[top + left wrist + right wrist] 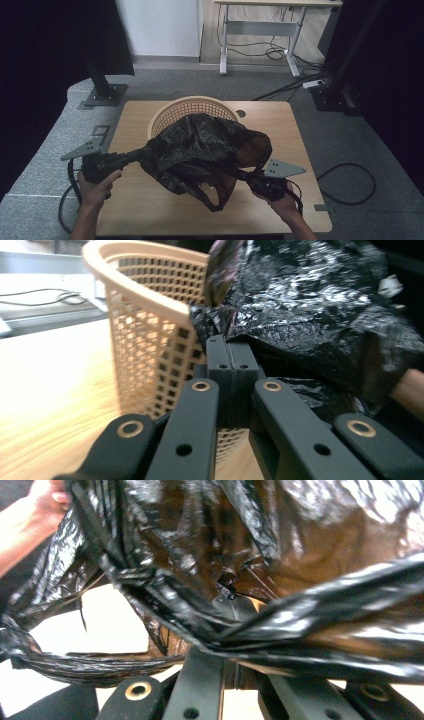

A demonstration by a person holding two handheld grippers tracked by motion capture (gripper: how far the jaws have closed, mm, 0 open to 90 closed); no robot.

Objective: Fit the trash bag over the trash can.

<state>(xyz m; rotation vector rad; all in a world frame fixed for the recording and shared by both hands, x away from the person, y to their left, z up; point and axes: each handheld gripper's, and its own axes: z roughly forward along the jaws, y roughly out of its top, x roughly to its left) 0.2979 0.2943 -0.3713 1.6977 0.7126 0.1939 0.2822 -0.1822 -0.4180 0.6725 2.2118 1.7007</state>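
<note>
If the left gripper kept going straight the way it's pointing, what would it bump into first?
Most likely the crinkly black plastic bag its shut left gripper pinches; the tan plastic lattice basket sits just beside that line.

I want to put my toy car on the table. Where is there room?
Bare wood lies left of the basket and along the table's right edge. The middle is crowded: the black bag hangs between both grippers.

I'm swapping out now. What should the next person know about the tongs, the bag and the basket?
Left tongs: shut on the black plastic bag at its left edge.
Right tongs: shut on the bag's right edge.
The bag hangs spread between them, over the front of the tan mesh basket on the wooden table.
Done: bag gripped on both sides.
Left: it seems, fitting the bag into the basket; its rim is not yet covered.
</note>
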